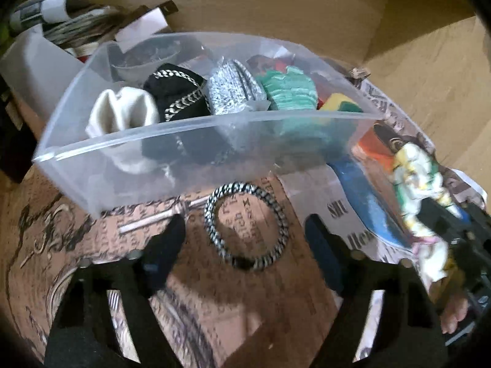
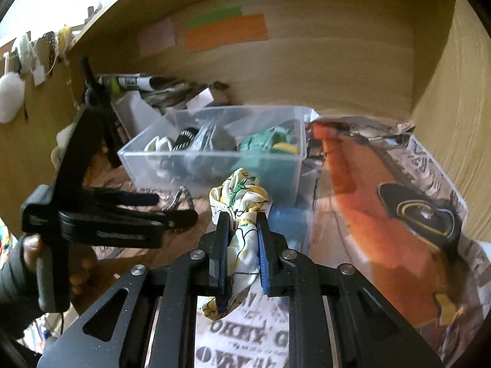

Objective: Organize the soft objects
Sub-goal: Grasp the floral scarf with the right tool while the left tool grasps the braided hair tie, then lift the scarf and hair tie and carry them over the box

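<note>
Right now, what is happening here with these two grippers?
A person is sorting soft items into a clear plastic bin. The right gripper is shut on a white floral fabric scrunchie, held in front of the bin. The left gripper is open around a black-and-white braided hair tie lying on the newspaper-print surface.

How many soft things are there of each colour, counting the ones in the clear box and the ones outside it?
White roll: 1
Black, chain-trimmed: 1
Silver-grey: 1
Green: 1
Yellow-green: 1
Black-and-white hair tie, on the paper before the clear box: 1
Floral scrunchie in the right gripper: 1
Total: 7
</note>
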Demonstrator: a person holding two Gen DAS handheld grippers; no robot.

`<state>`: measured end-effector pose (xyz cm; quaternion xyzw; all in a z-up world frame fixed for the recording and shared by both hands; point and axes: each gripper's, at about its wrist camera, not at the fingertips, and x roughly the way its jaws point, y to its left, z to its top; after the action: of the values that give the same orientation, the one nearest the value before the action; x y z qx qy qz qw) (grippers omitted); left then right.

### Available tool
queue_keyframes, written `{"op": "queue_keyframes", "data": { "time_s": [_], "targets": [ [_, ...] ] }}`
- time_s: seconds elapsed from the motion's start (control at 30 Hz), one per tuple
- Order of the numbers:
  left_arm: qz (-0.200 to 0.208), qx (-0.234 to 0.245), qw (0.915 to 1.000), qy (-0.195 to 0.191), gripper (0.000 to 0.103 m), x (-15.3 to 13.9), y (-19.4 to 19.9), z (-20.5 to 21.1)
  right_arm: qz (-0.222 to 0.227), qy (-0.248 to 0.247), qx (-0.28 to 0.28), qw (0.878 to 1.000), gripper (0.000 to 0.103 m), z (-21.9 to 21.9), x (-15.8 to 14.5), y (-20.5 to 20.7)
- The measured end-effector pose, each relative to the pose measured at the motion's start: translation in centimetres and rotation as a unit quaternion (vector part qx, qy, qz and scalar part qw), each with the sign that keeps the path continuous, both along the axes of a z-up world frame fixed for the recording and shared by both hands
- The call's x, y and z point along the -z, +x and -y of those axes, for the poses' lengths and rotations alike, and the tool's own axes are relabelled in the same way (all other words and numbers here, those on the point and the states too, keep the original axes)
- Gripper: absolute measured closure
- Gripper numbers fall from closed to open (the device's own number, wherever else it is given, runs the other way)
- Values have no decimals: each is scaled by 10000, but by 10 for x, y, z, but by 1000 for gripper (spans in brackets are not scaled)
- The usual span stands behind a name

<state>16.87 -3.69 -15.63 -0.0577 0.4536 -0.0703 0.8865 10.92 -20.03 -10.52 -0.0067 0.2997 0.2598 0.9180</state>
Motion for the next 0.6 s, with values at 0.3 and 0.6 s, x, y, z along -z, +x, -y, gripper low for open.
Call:
{"op": "queue_keyframes", "data": {
  "time_s": [0.3,0.6],
  "targets": [
    [165,192,9996,95,68,-2,-7,4,159,65,46,9998,88,3,-11,9],
    [855,272,9959,66,73,-49,-45,0,425,129,-1,9990,88,-4,-30,19]
  ]
}}
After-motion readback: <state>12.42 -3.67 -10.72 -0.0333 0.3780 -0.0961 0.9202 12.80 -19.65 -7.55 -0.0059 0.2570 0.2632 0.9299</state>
